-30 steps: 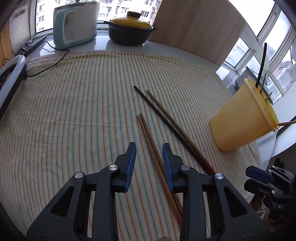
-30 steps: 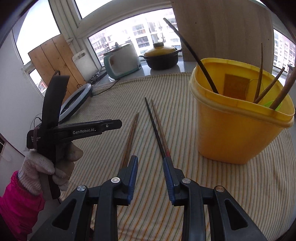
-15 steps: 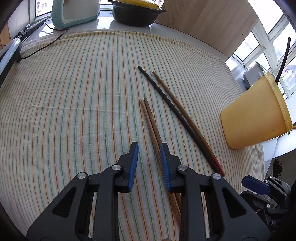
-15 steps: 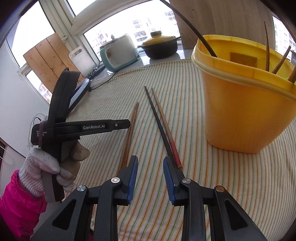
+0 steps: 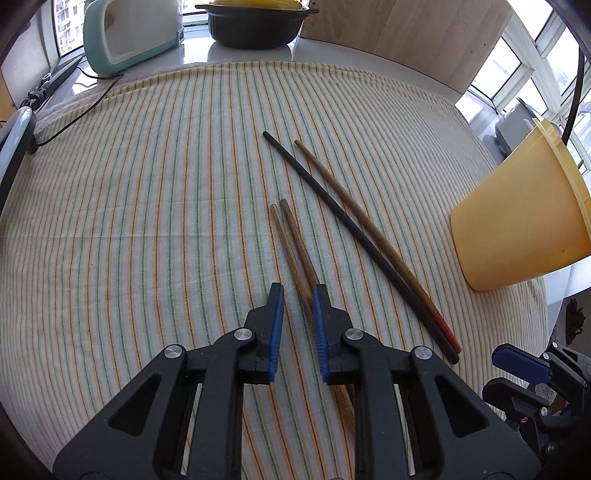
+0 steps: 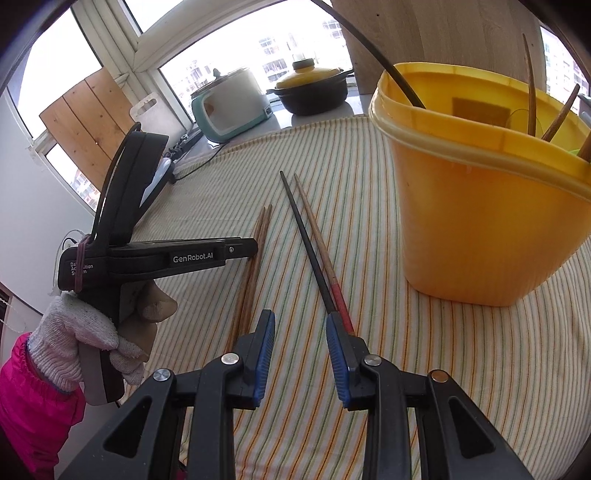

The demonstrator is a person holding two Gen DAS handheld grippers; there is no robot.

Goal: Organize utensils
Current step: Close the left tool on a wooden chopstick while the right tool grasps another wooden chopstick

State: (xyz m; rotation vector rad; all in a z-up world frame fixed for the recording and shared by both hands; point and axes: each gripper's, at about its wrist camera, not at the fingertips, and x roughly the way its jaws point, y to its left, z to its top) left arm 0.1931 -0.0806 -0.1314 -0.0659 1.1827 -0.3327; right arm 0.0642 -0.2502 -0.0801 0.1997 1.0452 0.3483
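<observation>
Two pairs of chopsticks lie on the striped cloth. A brown pair [image 5: 291,240] [image 6: 255,258] runs between the open jaws of my left gripper [image 5: 298,295], which sits low over it. A black chopstick [image 5: 332,206] [image 6: 306,240] and a red-tipped brown one [image 5: 369,229] [image 6: 321,243] lie side by side to the right. My right gripper [image 6: 301,325] is open and empty, with the red tip by its right finger. A yellow tub [image 5: 524,221] [image 6: 491,206] holding several chopsticks stands at the right.
A teal rice cooker [image 5: 129,29] [image 6: 232,103], a black pot with a yellow lid [image 5: 255,22] [image 6: 314,88] and a wooden board [image 5: 406,33] stand at the back. A cable [image 5: 74,114] trails at the back left. The cloth's edge is near the right.
My left gripper moved forward and right, so the brown pair now lies between its jaws. My right gripper moved nearer the tub and the red-tipped chopstick.
</observation>
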